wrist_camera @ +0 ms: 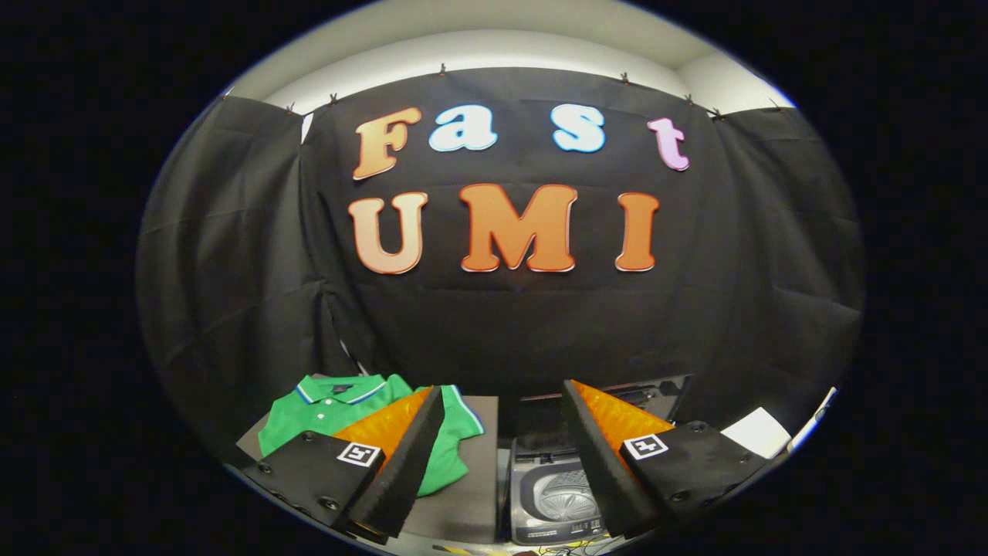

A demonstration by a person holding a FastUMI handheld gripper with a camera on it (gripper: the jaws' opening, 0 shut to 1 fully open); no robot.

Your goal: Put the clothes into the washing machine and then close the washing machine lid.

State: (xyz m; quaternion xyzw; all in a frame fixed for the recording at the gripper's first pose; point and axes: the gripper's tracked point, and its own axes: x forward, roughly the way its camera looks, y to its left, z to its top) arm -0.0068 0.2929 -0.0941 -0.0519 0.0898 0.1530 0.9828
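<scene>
Tongs (502,432) gape above ribbed drum (567,498).

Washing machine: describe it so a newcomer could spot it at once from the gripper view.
Start at the booth's black cloth wall, then drop to its foot. There, just beyond the open gripper, sits the small grey washing machine, lid raised and drum showing. Its neighbour, the green polo shirt, lies flat on a grey board beside it.

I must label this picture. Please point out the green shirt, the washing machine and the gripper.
green shirt (328,409): gripper view, chest below collar.
washing machine (557,494): gripper view, open drum.
gripper (502,463): gripper view, gap between open fingers.
</scene>
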